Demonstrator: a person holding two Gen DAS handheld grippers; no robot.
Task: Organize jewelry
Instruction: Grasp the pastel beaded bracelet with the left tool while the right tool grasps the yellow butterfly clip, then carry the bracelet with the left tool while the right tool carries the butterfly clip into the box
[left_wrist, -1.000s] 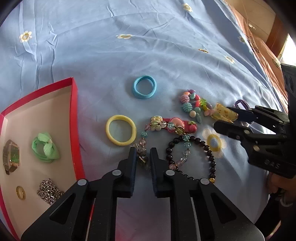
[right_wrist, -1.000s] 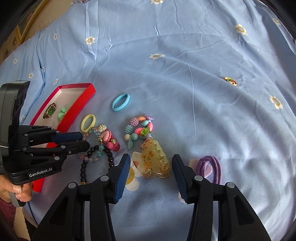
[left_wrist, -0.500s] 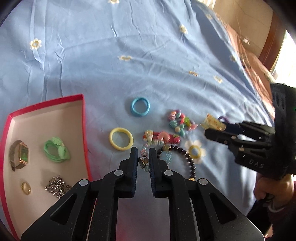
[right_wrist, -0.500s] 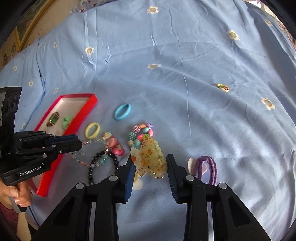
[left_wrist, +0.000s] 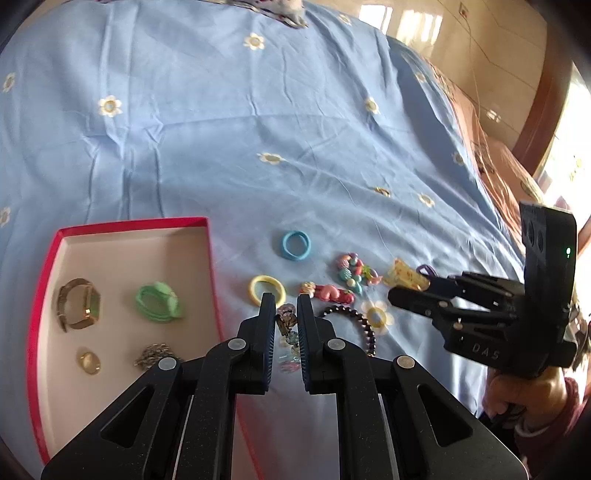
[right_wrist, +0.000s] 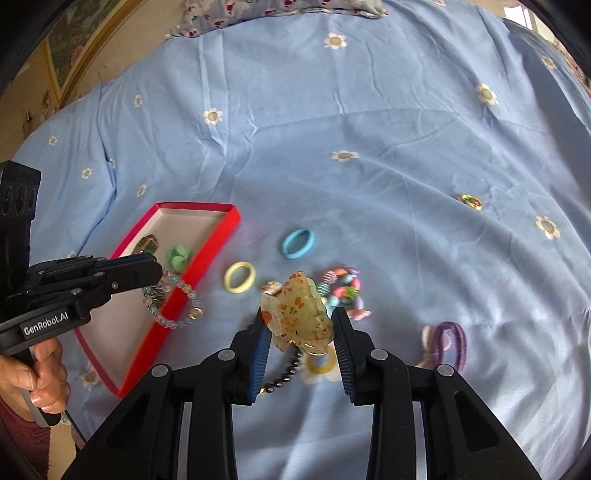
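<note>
A: The left gripper is pinching a clear bead bracelet, jaws nearly shut on it, and the loop is dangling over the near edge of the red box. How should it be finishing this?

B: By carrying it further over the pale floor of the box, clear of the watch and green tie, and lowering until the beads are resting before letting go, so nothing is left hanging over the rim.

A: And the right gripper?

B: It is holding the butterfly hair clip, jaws partly closed on its sides, lifted off the blue sheet. It should be waiting its turn, well apart from the left.

A: Their poses?

B: Both are pointing steeply downward and forward, each gripped by a hand from behind.
</note>
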